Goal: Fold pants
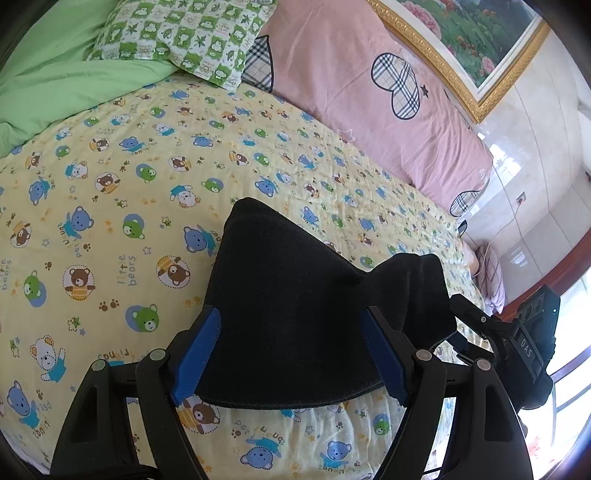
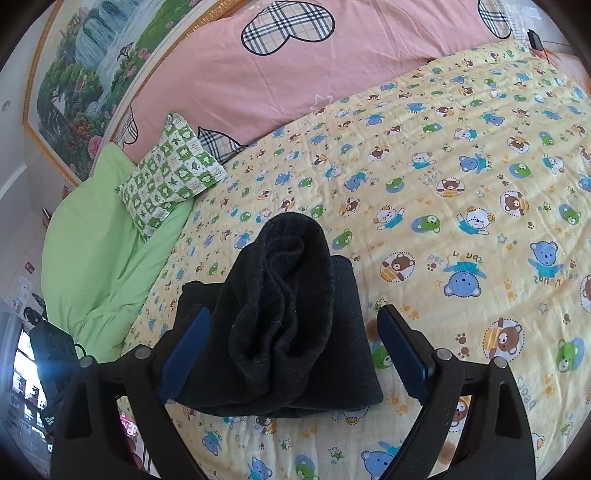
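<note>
Right wrist view: the right gripper (image 2: pixel 291 354) stands with jaws apart, straddling the folded black pants (image 2: pixel 280 325) on the bed (image 2: pixel 461 166). The left gripper (image 1: pixel 288 354), also spread, frames the same bundle, which lies straight ahead.

Black pants (image 1: pixel 295 314) on yellow sheet (image 1: pixel 122 206) printed with blue, green, brown bears. Pink cover (image 1: pixel 351 92) has plaid hearts; pillow (image 1: pixel 184 33) green-white checked, quilt (image 2: pixel 99 266) plain light green. Gripper pads (image 2: pixel 186 350) blue.

We list one bed in a yellow bear-print sheet (image 2: pixel 443 155), bearing folded black pants (image 2: pixel 280 332), with green-checked pillow (image 2: pixel 170 173), green duvet (image 2: pixel 96 258) and pink quilt (image 2: pixel 295 81) beyond the pants.
</note>
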Tool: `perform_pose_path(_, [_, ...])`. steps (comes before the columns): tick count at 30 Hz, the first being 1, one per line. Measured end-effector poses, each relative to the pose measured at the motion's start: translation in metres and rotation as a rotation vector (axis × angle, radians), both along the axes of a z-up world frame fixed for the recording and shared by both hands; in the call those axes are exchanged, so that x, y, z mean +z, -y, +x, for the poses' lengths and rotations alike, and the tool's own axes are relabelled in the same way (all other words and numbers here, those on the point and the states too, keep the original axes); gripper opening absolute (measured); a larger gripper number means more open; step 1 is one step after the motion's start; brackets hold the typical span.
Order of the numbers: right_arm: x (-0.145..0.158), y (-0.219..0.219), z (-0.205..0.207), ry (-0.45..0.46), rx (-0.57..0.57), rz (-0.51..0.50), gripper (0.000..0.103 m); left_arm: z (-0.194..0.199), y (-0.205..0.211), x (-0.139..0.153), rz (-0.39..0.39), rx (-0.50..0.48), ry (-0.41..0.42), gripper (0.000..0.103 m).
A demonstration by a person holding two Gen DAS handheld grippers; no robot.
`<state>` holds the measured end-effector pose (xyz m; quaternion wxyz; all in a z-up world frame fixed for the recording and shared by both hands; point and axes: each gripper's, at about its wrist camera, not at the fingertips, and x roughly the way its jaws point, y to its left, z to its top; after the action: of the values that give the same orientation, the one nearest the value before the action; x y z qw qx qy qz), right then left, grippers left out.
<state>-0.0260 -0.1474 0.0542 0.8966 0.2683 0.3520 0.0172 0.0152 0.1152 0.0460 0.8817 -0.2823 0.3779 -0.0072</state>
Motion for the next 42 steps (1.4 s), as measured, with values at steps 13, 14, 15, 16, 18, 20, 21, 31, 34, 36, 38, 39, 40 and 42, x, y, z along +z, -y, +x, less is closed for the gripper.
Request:
perform_pose_path(13, [-0.015, 0.008, 0.011, -0.026, -0.034, 0.088, 0.092, 0.037, 0.006, -0.008, 0.062, -0.058, -0.058, 0.08])
perform_pose_path(14, [-0.017, 0.009, 0.012, -0.03, -0.038, 0.095, 0.092, 0.038, 0.006, -0.009, 0.063, -0.058, -0.06, 0.08])
perform_pose_path(15, [-0.018, 0.01, 0.012, -0.032, -0.04, 0.101, 0.092, 0.041, 0.006, -0.009, 0.07, -0.06, -0.065, 0.08])
perform_pose_path(16, [-0.019, 0.011, 0.012, -0.034, -0.041, 0.107, 0.092, 0.043, 0.006, -0.01, 0.077, -0.06, -0.068, 0.08])
perform_pose_path(18, [-0.02, 0.012, 0.013, -0.037, -0.037, 0.113, 0.092, 0.047, 0.005, -0.012, 0.085, -0.057, -0.075, 0.08])
perform_pose_path(20, [-0.021, 0.011, 0.014, -0.038, -0.03, 0.109, 0.092, 0.05, 0.004, -0.014, 0.086, -0.059, -0.082, 0.08])
perform_pose_path(21, [-0.021, 0.011, 0.014, -0.037, -0.026, 0.107, 0.092, 0.051, 0.004, -0.015, 0.088, -0.059, -0.084, 0.081])
perform_pose_path(31, [-0.033, 0.009, 0.02, -0.035, 0.035, 0.101, 0.088, 0.066, 0.002, -0.028, 0.115, -0.052, -0.11, 0.081])
perform_pose_path(34, [-0.044, 0.02, 0.02, -0.035, 0.053, 0.194, 0.081, 0.068, -0.005, -0.036, 0.087, -0.054, -0.122, 0.08])
perform_pose_path(36, [-0.051, 0.028, 0.018, -0.032, 0.061, 0.257, 0.076, 0.071, -0.01, -0.044, 0.05, -0.06, -0.135, 0.076])
perform_pose_path(38, [-0.054, 0.033, 0.016, -0.022, 0.069, 0.283, 0.071, 0.074, -0.017, -0.056, -0.022, -0.072, -0.15, 0.069])
perform_pose_path(39, [-0.054, 0.034, 0.015, -0.019, 0.077, 0.286, 0.07, 0.074, -0.02, -0.061, -0.059, -0.074, -0.154, 0.067])
perform_pose_path(40, [-0.054, 0.034, 0.014, -0.016, 0.084, 0.285, 0.069, 0.074, -0.023, -0.065, -0.089, -0.073, -0.154, 0.065])
perform_pose_path(42, [-0.055, 0.033, 0.013, -0.009, 0.1, 0.28, 0.068, 0.074, -0.025, -0.068, -0.109, -0.08, -0.14, 0.062])
